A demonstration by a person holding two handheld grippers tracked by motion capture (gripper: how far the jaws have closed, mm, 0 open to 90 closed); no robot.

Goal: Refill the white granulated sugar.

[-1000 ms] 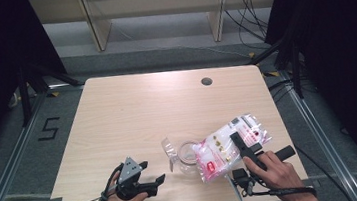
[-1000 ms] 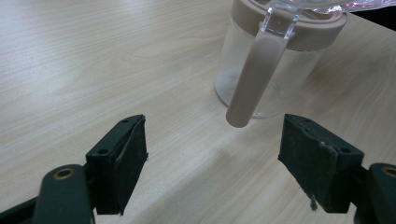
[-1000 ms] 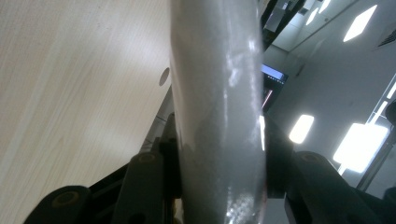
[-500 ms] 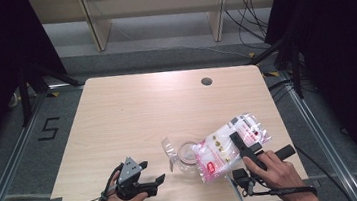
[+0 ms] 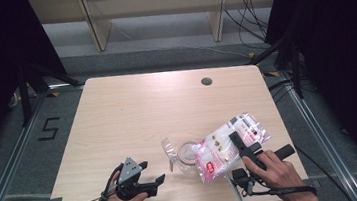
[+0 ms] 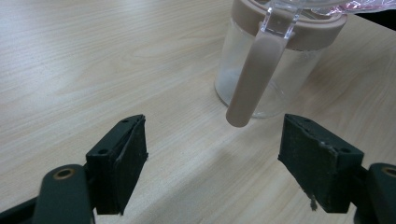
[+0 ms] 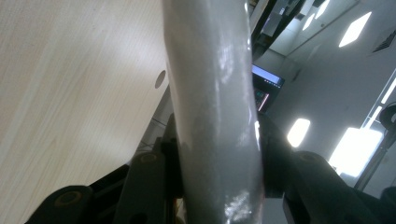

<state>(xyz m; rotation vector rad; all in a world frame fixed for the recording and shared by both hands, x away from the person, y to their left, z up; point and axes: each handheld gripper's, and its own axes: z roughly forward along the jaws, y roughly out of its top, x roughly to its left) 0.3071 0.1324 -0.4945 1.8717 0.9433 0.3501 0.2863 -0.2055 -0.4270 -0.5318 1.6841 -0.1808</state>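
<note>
My right gripper (image 5: 239,147) clamps the snack bag (image 5: 224,146), tilted over the jar (image 6: 275,60); my left gripper (image 6: 212,168), jaws apart, reveals the jar's pink-rimmed lid and handle.

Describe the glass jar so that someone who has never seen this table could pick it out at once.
Start at the light wooden table and go to its near edge, between the two hand-held grippers. The glass jar stands there, just left of the clear plastic bag that the right gripper holds. Unlike the soft printed bag, it is a rigid clear cylinder with a dusty-pink rim and hanging pink handle.
</note>
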